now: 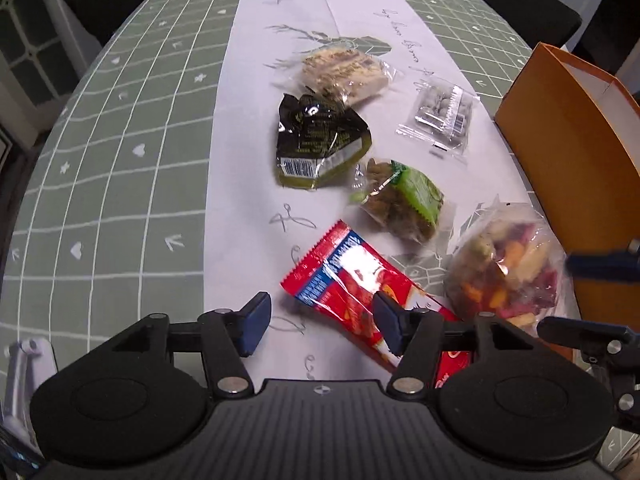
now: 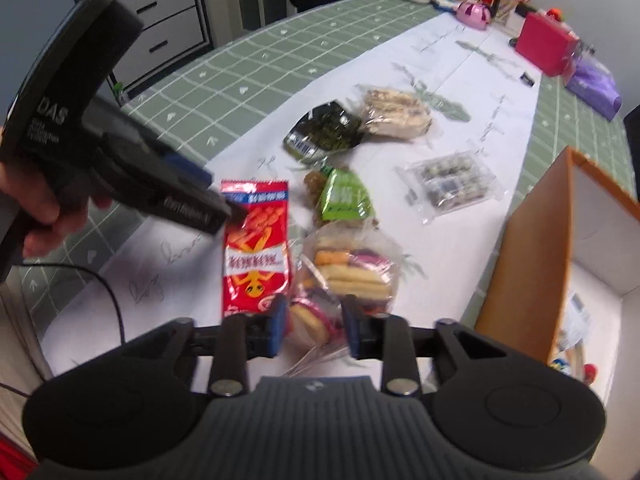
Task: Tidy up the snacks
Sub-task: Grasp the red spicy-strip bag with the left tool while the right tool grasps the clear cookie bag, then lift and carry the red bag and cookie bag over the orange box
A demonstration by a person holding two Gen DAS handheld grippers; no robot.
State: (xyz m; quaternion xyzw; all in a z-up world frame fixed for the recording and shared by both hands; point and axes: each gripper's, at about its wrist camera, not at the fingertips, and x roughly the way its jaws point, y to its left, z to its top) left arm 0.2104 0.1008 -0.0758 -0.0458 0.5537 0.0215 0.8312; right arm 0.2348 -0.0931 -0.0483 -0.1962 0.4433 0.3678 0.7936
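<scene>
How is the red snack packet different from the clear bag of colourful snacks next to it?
The red packet is opaque printed foil, while the clear bag shows its orange, yellow and purple pieces. The red packet lies flat and long; the clear bag is rounded and puffy. The right hand-held gripper has its open fingers around the clear bag's end; the left hand-held gripper is over the red packet. Both lie on the white table runner.

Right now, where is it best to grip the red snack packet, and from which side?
Probably the crimped end of the red snack packet that points toward the middle of the table. The packet lies flat, so come from above with the left gripper, one of its fingers on each long edge.
</scene>
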